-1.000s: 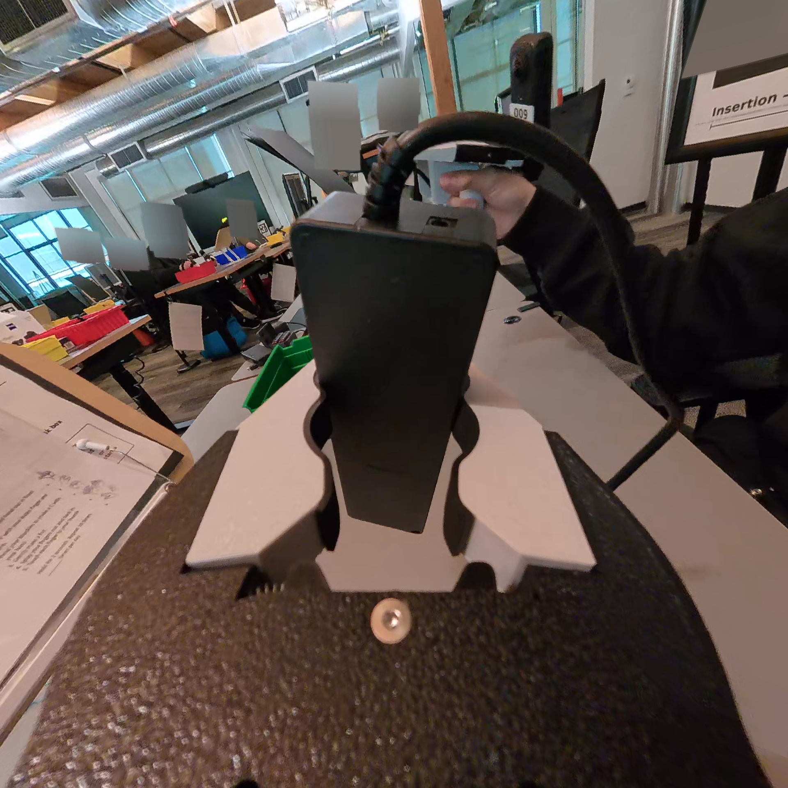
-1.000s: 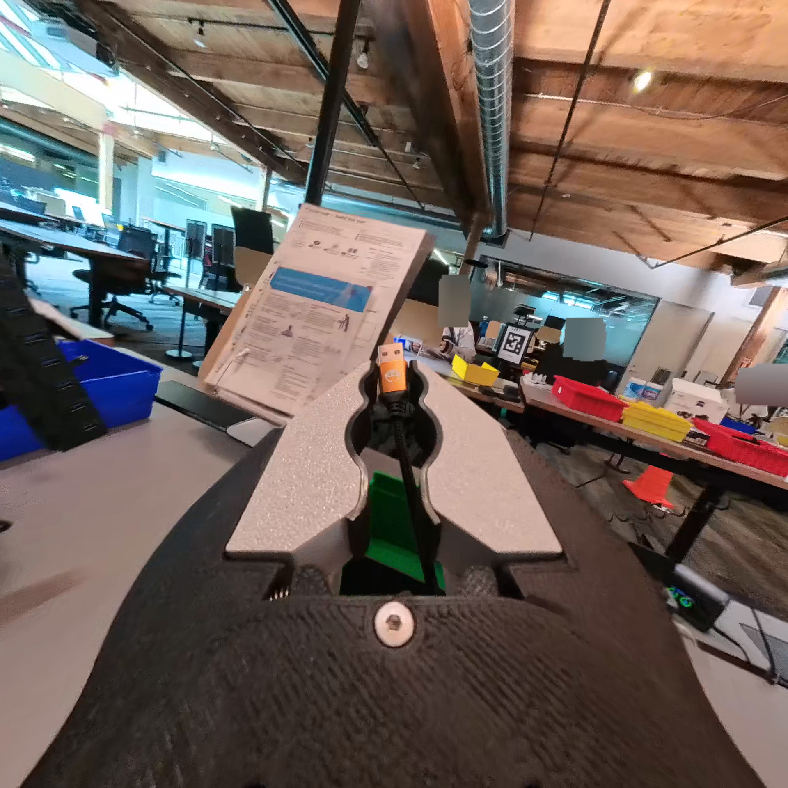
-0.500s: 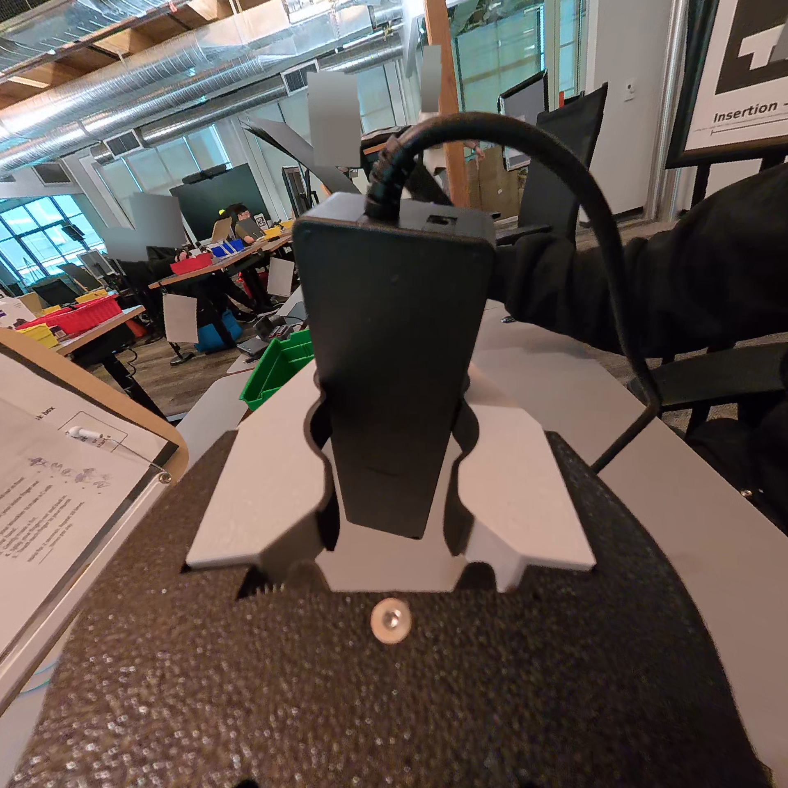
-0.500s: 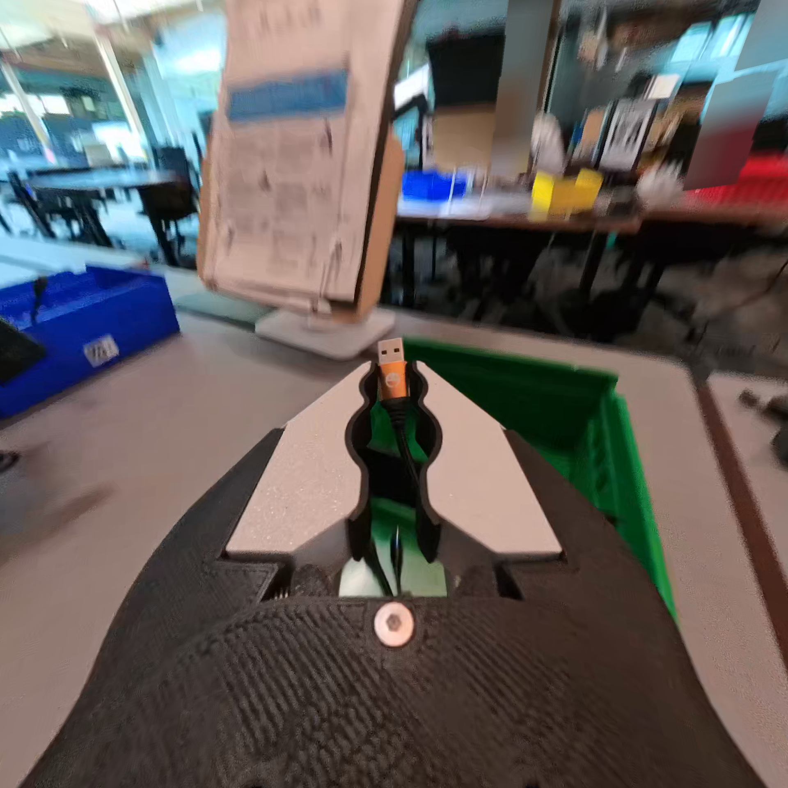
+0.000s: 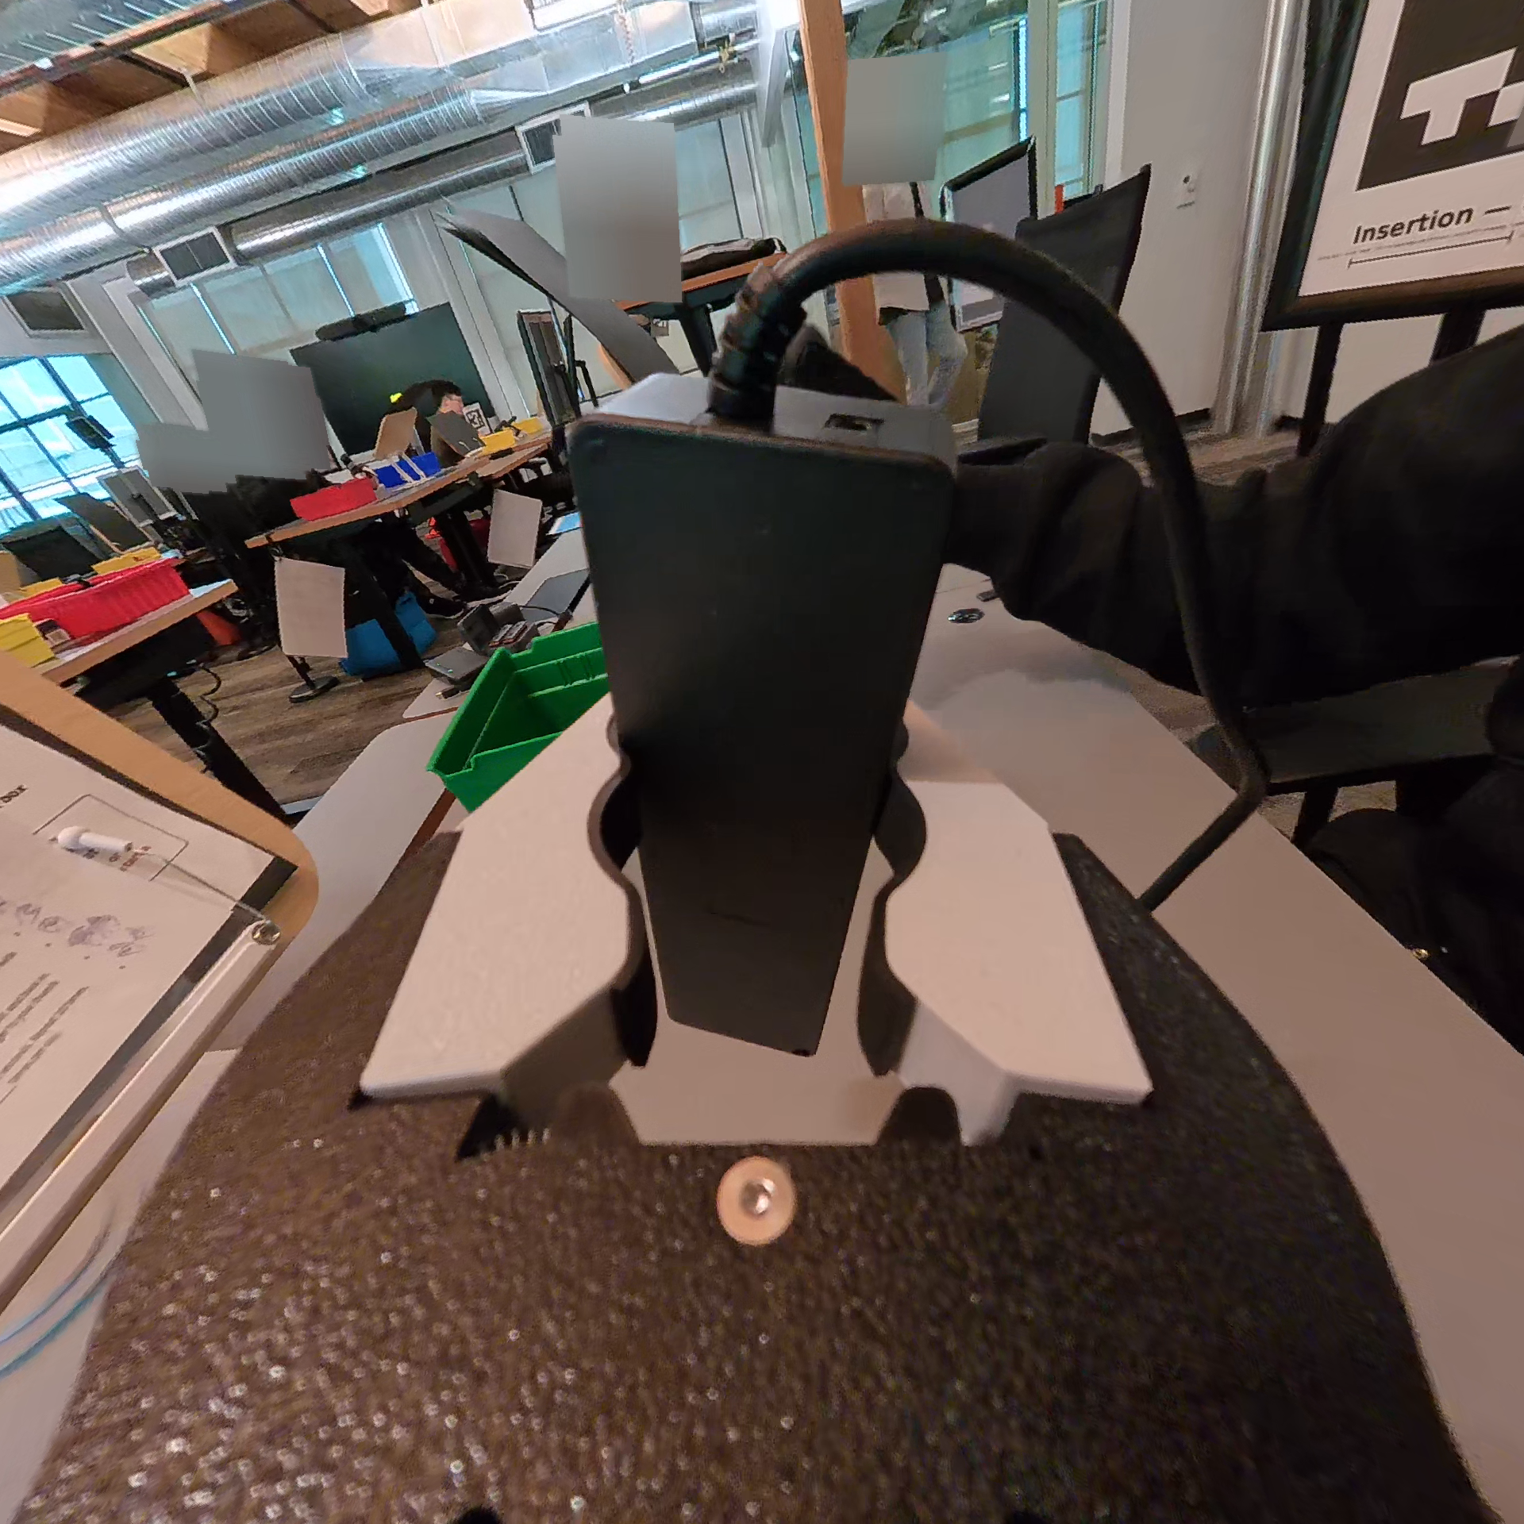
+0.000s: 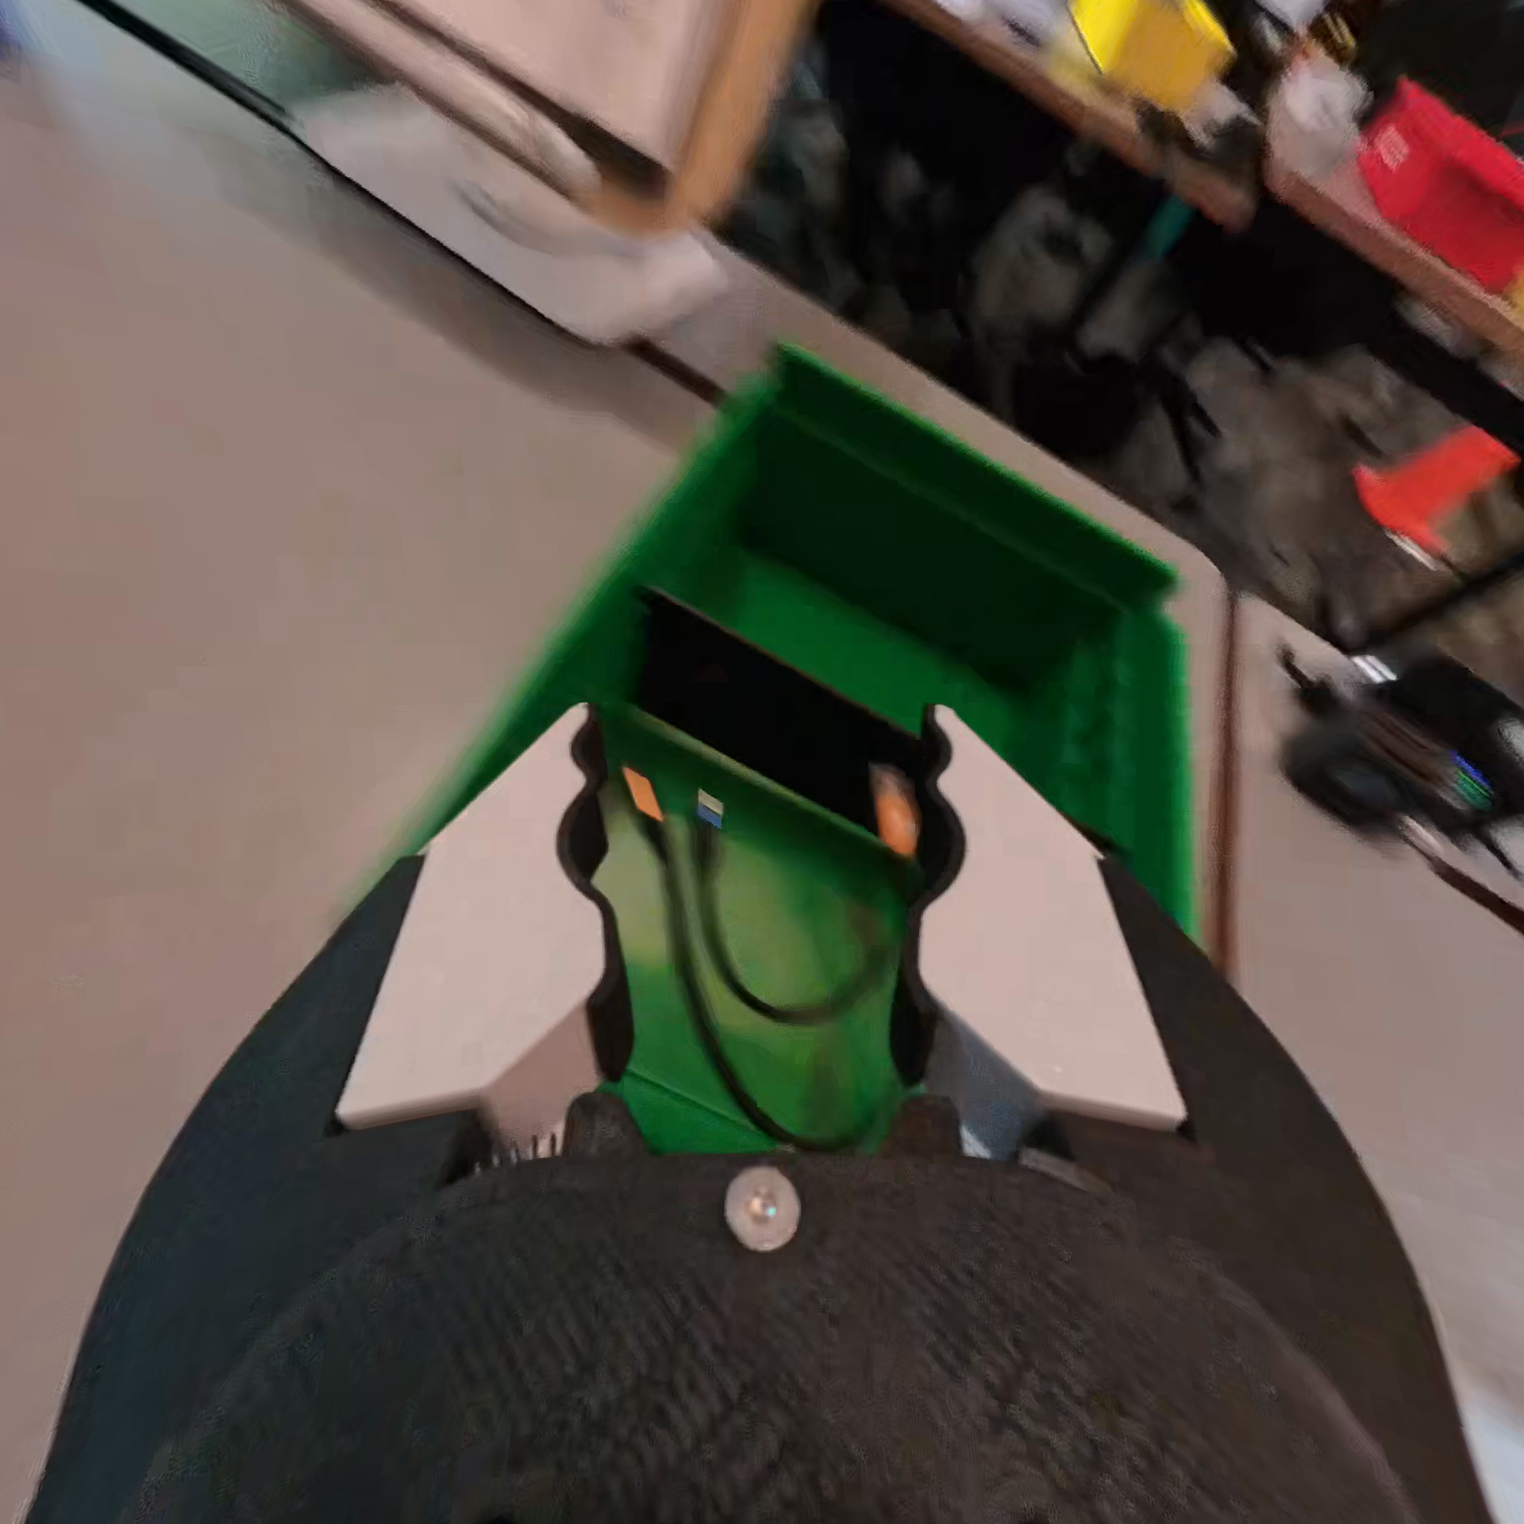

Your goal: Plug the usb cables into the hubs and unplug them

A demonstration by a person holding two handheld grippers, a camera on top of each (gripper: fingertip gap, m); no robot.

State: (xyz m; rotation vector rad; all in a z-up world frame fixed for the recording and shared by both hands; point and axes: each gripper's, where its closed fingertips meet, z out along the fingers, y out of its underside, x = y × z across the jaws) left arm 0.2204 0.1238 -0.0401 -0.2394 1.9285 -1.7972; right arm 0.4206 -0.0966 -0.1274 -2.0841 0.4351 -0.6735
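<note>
Room: open workshop, grey table [image 6: 247, 577] with a green bin [image 6: 948, 528] on it.
Left claw [image 5: 759, 825]: clamped on an upright black hub [image 5: 759, 660], thick black cord [image 5: 1072, 289] arching off its top.
Right claw [image 6: 763, 726]: spread wide, gripping nothing, over the bin.
Cables: orange-tipped usb cable [image 6: 895, 812] lies loose in the bin, blurred.

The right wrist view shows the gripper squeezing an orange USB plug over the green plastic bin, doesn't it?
Not quite. In the right wrist view the right gripper is over the green plastic bin, but its jaws are spread apart and squeeze nothing. The orange USB plug and its thin black cable lie in the bin below.
</note>
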